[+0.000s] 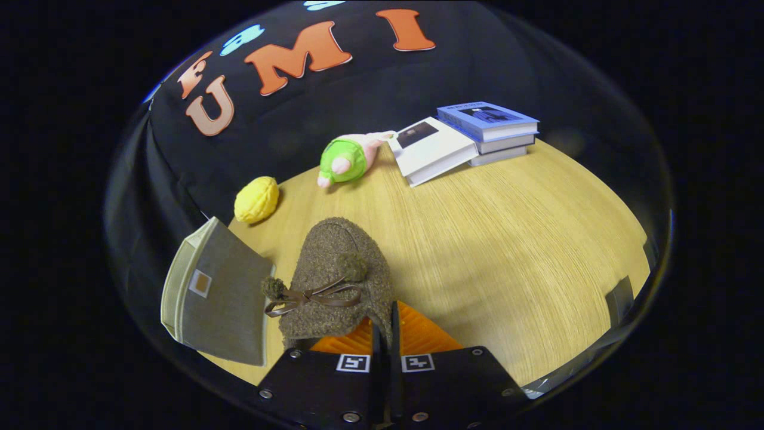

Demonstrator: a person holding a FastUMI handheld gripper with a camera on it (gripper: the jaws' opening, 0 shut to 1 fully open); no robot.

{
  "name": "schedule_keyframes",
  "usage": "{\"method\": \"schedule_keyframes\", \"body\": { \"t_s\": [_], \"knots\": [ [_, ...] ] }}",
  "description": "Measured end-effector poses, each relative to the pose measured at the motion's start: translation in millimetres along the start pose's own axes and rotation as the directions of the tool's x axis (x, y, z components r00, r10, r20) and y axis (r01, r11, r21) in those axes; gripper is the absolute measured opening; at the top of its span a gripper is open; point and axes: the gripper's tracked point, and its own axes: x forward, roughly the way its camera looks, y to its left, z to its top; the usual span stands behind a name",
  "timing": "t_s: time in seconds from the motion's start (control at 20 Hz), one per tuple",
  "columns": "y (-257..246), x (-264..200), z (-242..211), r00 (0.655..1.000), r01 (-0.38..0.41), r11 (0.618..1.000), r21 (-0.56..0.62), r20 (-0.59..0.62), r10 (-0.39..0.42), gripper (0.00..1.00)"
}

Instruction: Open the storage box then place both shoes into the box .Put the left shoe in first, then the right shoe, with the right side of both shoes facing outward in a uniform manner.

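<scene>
**A:** ok so running left to right, what's around the tool (385, 334)?

**B:** Off to its left, close by, there's the storage box (218, 295), a beige-grey fabric thing with a small tag on its side. It sits on the wooden tabletop (507, 239) and looks tilted. Can't tell from this angle if the lid's open or not.

**A:** and the shoe?

**B:** Brown fuzzy slipper (337, 280) with a little ribbon bow and two pom-poms, just ahead of the fingers and touching them. Its near edge goes down into the narrow gap between the two fingers, which are pressed nearly together, so it's pinching the shoe's edge. The shoe is right beside the box, on the box's right.

**A:** stuff further out?

**B:** Beyond the box, a yellow lemon-looking toy (256, 199) near the far edge of the tabletop. Beyond the shoe, a plush toy (348, 158) in green and pink. Ahead and to the right, well apart from the tool, a stack of books (489, 128), with one white book (431, 149) leaning against it.
</scene>
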Motion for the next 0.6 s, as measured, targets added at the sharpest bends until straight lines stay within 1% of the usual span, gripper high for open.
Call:
{"method": "schedule_keyframes", "body": {
  "t_s": [0.2, 0.35, 0.6],
  "knots": [
    [59.5, -12.7, 22.6, 0.995, -0.089, 0.996, -0.004, 0.038, 0.089, 0.05],
    [114.1, -19.5, 23.0, 0.982, -0.187, 0.982, 0.009, 0.025, 0.187, 0.05],
    [183.3, -27.7, 35.5, 0.963, -0.264, 0.964, -0.027, 0.045, 0.265, 0.05]
  ]
}}
